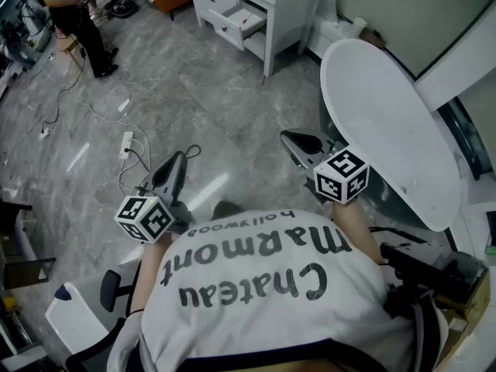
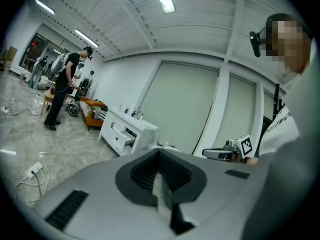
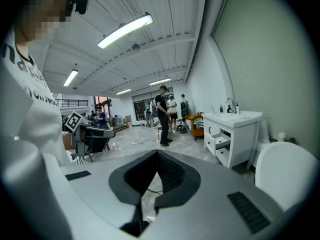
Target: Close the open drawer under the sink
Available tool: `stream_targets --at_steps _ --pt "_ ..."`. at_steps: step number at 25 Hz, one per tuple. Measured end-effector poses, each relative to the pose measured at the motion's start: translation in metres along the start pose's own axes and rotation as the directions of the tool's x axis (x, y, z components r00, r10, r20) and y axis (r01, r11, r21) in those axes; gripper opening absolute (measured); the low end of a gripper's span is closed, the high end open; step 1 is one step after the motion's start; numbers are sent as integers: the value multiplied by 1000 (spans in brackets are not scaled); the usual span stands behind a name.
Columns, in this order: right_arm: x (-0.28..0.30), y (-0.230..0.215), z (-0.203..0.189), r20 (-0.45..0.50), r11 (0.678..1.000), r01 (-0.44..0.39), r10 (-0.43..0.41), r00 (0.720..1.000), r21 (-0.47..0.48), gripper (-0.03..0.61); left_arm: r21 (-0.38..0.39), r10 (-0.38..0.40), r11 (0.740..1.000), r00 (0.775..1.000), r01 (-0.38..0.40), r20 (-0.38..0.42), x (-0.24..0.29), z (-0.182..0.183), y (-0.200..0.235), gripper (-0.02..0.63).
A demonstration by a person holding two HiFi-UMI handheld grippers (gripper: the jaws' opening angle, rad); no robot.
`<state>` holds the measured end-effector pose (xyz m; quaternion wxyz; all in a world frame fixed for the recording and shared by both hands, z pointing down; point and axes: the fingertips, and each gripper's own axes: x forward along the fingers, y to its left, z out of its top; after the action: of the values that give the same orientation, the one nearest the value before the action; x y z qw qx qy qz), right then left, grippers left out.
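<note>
The left gripper (image 1: 178, 160) has its jaws pressed together on nothing, and the right gripper (image 1: 290, 136) likewise shows its tips meeting with only the floor visible past them; both are held out over the grey marble floor (image 1: 155, 76). The open drawer (image 1: 242, 19) juts from the front of the white sink cabinet (image 1: 298, 10), well ahead of both grippers across the floor. A round white table (image 1: 387, 115) stands just beside the right gripper, on its outer side.

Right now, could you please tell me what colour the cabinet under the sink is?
White cabinet, clearest in the right gripper view.
</note>
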<state>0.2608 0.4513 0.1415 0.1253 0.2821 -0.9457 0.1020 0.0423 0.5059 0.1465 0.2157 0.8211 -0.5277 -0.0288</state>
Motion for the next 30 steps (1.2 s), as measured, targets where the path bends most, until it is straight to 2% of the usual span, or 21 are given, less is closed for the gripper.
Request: stream_targets --at_steps 11,16,20,23,26,30 --pt "3 -4 -1 9 1000 -7 7 1000 9 11 14 -2 1000 1000 2 1 5 5 0 8" --pt "-1 -6 10 104 994 -32 21 994 102 11 -82 -94 992 995 93 -19 11 -1 -12 8" --pt "3 -11 9 116 986 -79 63 991 145 11 -3 -47 999 998 47 -37 19 -7 -8 8" --pt "8 -21 8 120 987 -64 47 992 145 11 -7 -32 999 999 32 -22 30 -8 -2 8" --pt "18 -31 16 128 989 -53 35 991 137 11 -6 -55 998 998 55 -1 44 2 5 8" --pt "38 -49 21 110 993 -14 1 994 114 11 -54 -92 994 995 93 35 69 20 28 8"
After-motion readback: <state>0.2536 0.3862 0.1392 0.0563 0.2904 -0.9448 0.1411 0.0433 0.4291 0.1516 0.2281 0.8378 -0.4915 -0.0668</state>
